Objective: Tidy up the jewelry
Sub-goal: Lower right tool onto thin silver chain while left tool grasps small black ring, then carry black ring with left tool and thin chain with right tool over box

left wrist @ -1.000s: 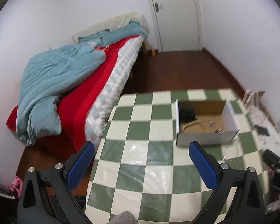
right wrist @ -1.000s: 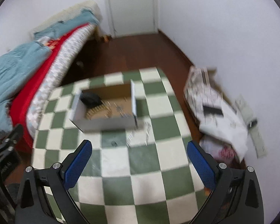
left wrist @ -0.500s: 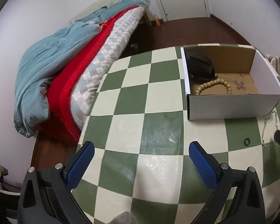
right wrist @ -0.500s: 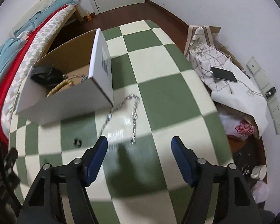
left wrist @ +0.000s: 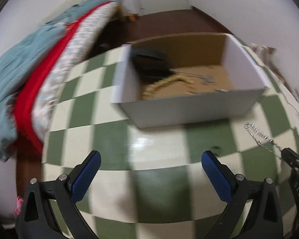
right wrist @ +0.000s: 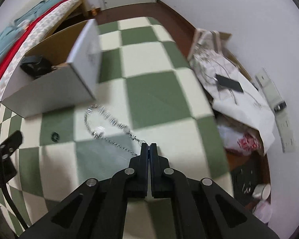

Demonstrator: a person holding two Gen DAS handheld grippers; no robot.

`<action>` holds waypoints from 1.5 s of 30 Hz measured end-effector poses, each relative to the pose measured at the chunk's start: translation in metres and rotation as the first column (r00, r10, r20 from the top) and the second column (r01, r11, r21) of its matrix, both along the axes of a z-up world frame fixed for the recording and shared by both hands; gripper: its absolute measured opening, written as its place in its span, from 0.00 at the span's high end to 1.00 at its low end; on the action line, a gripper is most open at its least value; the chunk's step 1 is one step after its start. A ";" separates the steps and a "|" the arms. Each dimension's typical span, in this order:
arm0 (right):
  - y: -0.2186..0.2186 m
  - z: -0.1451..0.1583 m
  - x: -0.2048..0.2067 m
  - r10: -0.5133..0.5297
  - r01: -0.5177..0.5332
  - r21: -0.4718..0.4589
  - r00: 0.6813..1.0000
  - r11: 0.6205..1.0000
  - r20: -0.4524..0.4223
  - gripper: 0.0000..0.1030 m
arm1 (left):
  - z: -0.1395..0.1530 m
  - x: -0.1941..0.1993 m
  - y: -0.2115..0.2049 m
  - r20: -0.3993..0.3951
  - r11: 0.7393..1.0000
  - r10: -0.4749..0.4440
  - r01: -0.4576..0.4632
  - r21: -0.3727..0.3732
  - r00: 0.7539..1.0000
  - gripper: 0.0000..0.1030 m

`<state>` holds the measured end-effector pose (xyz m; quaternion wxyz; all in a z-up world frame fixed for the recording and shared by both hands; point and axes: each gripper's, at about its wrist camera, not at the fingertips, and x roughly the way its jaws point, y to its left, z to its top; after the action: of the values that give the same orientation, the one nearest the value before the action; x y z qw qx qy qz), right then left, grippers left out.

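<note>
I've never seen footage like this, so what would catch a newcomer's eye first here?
Probably the silver chain sprawled on the green-and-white checked table, one end pinched in the shut right gripper. Next, the open white box behind it, holding a bead bracelet. The left gripper hangs open, empty.

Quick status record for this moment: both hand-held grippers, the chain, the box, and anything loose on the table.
left hand-held gripper: open, empty, above the checkered table
right hand-held gripper: shut on silver chain
silver chain: one end pinched, the rest trailing on the table
box: open, holds beaded bracelet, a dark item, small pieces
loose: small dark ring near the chain
</note>
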<state>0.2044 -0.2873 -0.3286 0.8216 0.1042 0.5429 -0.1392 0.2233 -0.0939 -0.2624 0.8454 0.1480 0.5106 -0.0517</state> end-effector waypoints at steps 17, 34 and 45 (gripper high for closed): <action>-0.030 0.002 -0.021 -0.084 0.084 0.043 0.996 0.996 0.000 0.99 | -0.020 0.002 -0.044 -0.111 0.989 -0.123 0.113 -0.091 0.986 0.91; -0.004 0.082 -0.026 -0.022 0.008 0.087 0.987 0.996 0.158 0.99 | 0.030 -0.023 -0.012 -0.043 0.989 -0.093 0.087 -0.116 0.995 0.91; 0.028 0.189 -0.019 0.093 -0.118 0.057 0.940 0.991 0.328 0.99 | 0.128 -0.001 0.020 0.094 0.975 -0.035 0.055 -0.214 0.995 0.91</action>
<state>0.1853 -0.2596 -0.1395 0.9015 0.1274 0.4100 -0.0551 0.2222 -0.0739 -0.1348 0.8772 0.0690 0.4599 -0.1194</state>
